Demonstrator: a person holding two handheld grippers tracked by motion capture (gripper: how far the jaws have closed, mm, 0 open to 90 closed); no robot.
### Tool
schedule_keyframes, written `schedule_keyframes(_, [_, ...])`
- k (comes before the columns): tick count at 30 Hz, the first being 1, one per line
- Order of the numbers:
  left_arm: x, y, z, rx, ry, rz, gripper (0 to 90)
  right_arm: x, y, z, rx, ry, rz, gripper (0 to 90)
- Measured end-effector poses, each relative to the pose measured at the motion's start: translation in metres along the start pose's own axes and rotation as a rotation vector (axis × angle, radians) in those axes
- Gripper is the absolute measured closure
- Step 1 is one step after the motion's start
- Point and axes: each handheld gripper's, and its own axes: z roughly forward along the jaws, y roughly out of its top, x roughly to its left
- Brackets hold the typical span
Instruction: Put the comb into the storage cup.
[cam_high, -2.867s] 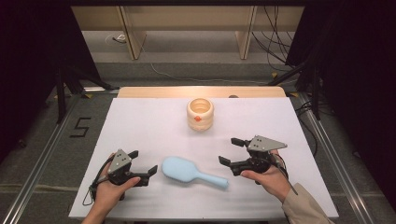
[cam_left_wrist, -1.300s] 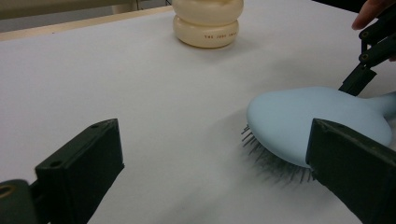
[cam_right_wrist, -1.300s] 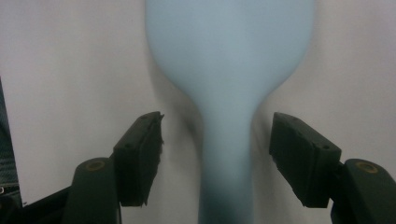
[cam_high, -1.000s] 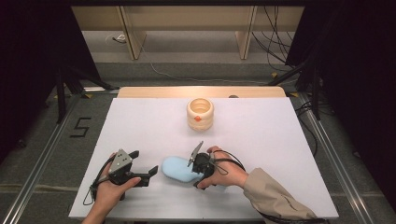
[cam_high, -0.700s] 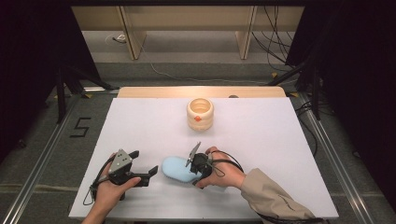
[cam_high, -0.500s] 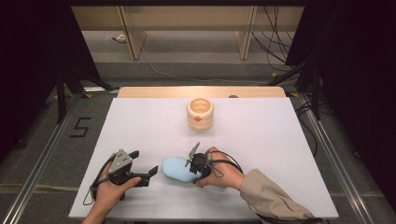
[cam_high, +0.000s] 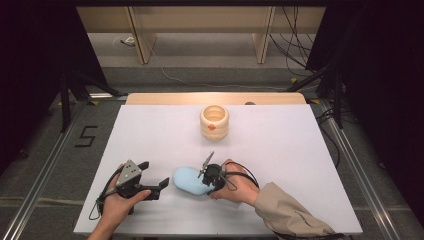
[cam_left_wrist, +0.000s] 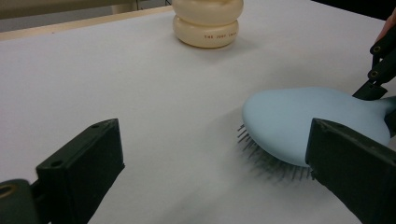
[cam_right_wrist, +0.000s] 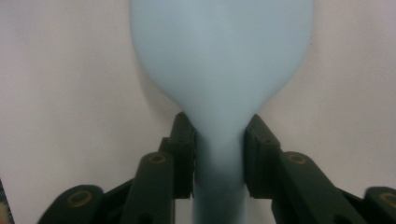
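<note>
Cream jar (cam_left_wrist: 208, 22) bears tiny unreadable print; right hand-held gripper (cam_right_wrist: 218, 154), jaws just closing, clamps the blue hairbrush (cam_right_wrist: 219, 60).

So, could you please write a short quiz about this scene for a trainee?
1. True or false: the hairbrush lies with its bristles up.
2. Where does the right tool grip the brush: A the head, B the neck of the handle, C the bristles?
3. What stands at the far side of the table?

Key: 1 false, bristles are down. 2 B. 3 A cream ribbed jar.
</note>
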Motion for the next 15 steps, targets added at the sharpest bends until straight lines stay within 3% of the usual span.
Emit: schedule_keyframes(15, [0.0007, 0.0001, -0.0007, -0.001, 0.003, -0.003, 3.9, -0.0033, -0.0027, -0.0004, -0.022, 0.019, 0.023, 70.1])
